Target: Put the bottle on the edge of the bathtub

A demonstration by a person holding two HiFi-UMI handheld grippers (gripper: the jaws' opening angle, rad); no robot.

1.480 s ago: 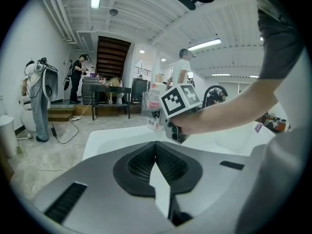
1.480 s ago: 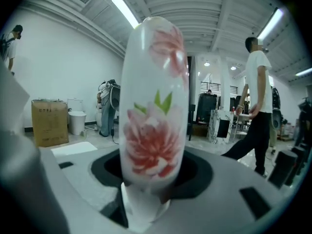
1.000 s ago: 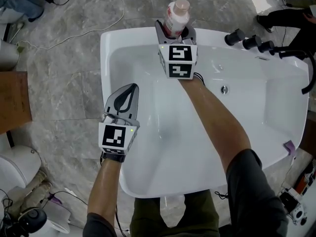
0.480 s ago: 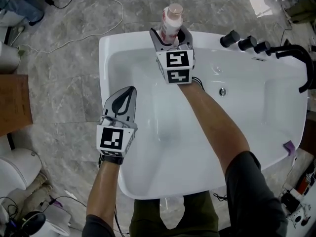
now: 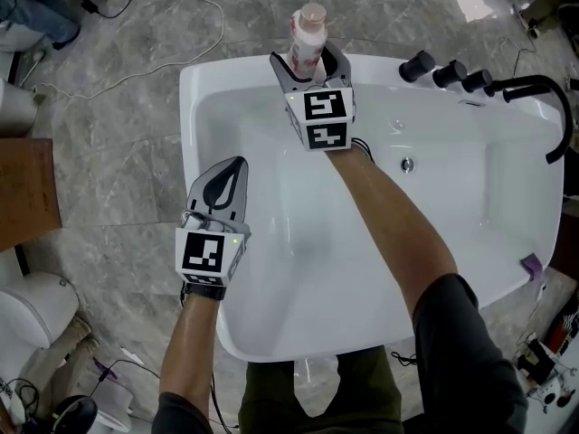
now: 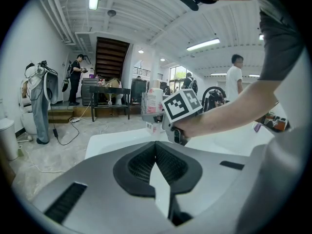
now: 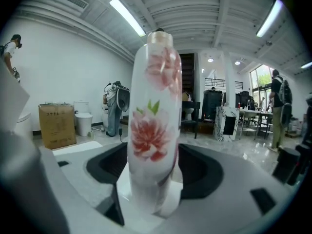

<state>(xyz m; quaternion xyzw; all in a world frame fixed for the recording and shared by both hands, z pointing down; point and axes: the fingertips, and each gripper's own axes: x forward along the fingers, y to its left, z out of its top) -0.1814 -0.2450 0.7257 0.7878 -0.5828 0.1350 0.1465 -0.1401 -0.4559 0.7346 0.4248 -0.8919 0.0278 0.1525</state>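
A white bottle with pink flowers and a beige cap stands upright on the far rim of the white bathtub. My right gripper reaches across the tub, a jaw on each side of the bottle. Its jaws are opening, and their pads stand just off the bottle. In the right gripper view the bottle fills the middle between the jaws of the right gripper. My left gripper hovers over the tub's left rim, shut and empty. The left gripper view shows the left gripper, the bottle and the bathtub.
Black knobs and a black faucet sit at the tub's far right corner, and a drain is in its wall. A small purple item lies on the right rim. A toilet, a wooden surface and a cable are on the marble floor to the left.
The right gripper's jaws have spread apart around the bottle, which now stands straighter on the rim. The left gripper has stayed in place.
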